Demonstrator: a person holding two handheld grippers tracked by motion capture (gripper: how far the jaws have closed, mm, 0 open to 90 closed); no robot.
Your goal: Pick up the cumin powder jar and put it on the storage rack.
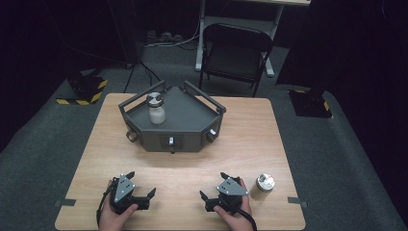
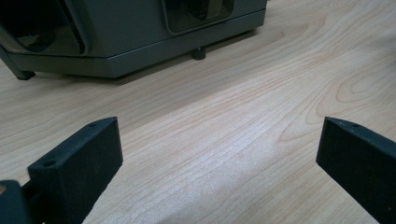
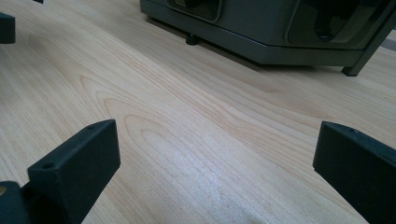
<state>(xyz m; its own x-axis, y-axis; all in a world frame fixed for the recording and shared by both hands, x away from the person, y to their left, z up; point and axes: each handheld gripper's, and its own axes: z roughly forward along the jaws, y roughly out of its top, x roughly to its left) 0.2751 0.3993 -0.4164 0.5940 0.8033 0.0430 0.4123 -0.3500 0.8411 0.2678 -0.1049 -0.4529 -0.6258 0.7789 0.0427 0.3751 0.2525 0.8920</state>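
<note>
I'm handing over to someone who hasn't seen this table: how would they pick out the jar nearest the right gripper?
Start at the wooden table and go to its near right corner. The jar stands upright just beside the right gripper. It stands on bare wood, while the other jar sits up on the grey tray.

No readable text, label, brand or number anywhere. Two jars [image 1: 157, 109] [image 1: 263, 186]: metal lids blank, no label legible. Grey tray [image 1: 192, 126]: no markings. Yellow-black hazard stripes on two black floor bases [image 1: 87, 89] [image 1: 312, 102], left and right beyond table; only sign-like marks, no words on them.
</note>
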